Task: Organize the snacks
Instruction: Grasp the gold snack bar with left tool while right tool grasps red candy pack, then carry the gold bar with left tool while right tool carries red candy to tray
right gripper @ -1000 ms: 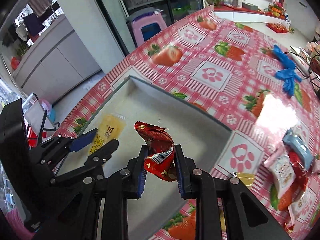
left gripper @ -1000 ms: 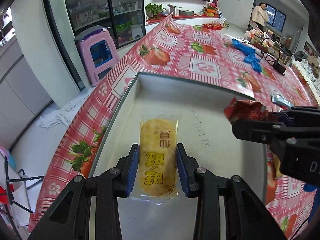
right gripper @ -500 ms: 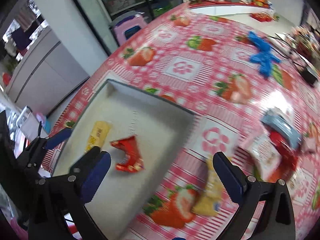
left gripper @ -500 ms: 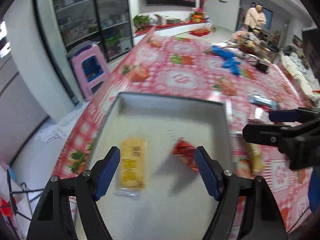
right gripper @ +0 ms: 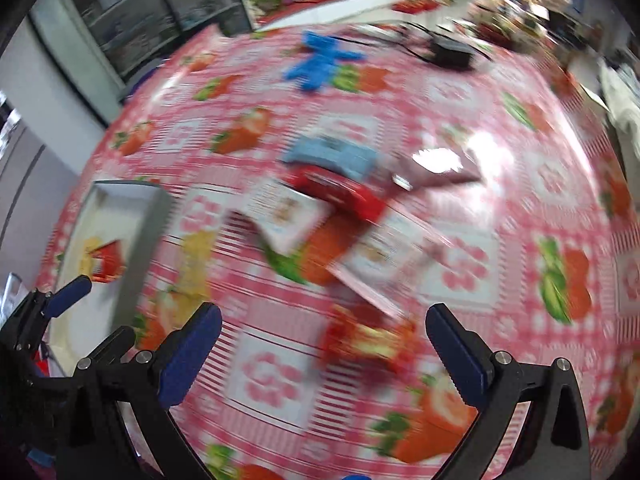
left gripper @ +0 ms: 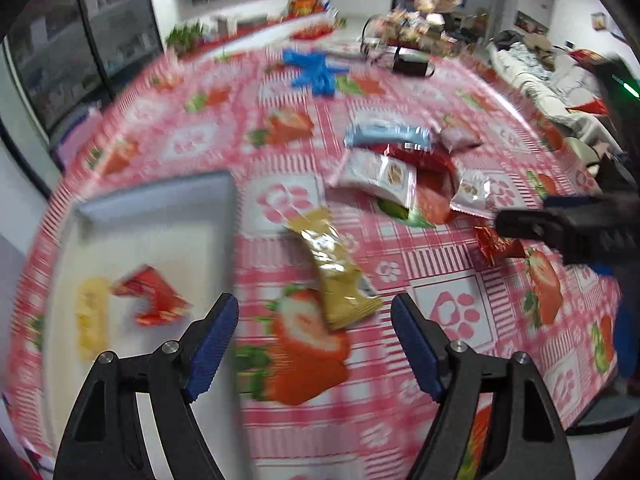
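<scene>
On the strawberry cloth (left gripper: 192, 140): gold packet (left gripper: 340, 276) ahead (loose pile (left gripper: 400, 168) beyond) | tray (left gripper: 160, 200) beside | both jaws spread, empty

The tablecloth (left gripper: 280, 152) is pink and white checks with red strawberries and pink flowers. The tray (left gripper: 168, 232) is white, with a yellow snack (left gripper: 92, 322) and a red snack (left gripper: 154, 300). A gold packet (left gripper: 336, 276) lies at three o'clock of the tray. The glove (left gripper: 314, 70) is blue.

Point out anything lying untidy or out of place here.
Most snacks lie loose outside the tray: a gold packet askew beside it and a jumbled, overlapping pile further off. Only a yellow packet and a crumpled red one are in the tray.
</scene>
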The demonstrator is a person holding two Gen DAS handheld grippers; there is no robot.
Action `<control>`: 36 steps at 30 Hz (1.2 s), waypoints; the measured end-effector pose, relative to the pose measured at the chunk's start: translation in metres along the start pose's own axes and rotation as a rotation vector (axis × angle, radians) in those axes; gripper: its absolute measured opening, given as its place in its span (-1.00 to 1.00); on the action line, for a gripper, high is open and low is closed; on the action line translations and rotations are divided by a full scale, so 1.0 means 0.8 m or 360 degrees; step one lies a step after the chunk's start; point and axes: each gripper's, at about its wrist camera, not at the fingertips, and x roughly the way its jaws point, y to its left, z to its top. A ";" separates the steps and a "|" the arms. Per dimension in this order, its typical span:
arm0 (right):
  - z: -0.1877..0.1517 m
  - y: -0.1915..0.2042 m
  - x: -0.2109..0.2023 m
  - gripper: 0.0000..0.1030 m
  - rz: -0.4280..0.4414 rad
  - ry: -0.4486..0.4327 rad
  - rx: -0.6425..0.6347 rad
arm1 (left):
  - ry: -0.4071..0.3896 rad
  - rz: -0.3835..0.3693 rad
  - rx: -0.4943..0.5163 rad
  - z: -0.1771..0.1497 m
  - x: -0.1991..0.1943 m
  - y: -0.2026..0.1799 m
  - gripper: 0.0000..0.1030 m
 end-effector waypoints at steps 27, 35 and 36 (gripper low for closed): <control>-0.030 0.010 0.055 0.10 -0.0095 -0.0040 -0.0429 | 0.0061 0.0139 -0.0239 0.023 0.079 -0.020 0.52; -0.065 -0.013 0.034 0.07 -0.0046 -0.0033 -0.0353 | 0.0050 0.0066 -0.0140 0.005 0.059 -0.033 -0.48; -0.072 -0.016 0.031 0.07 -0.0047 -0.0031 -0.0346 | 0.0044 0.0064 -0.0122 -0.003 0.054 -0.037 -0.48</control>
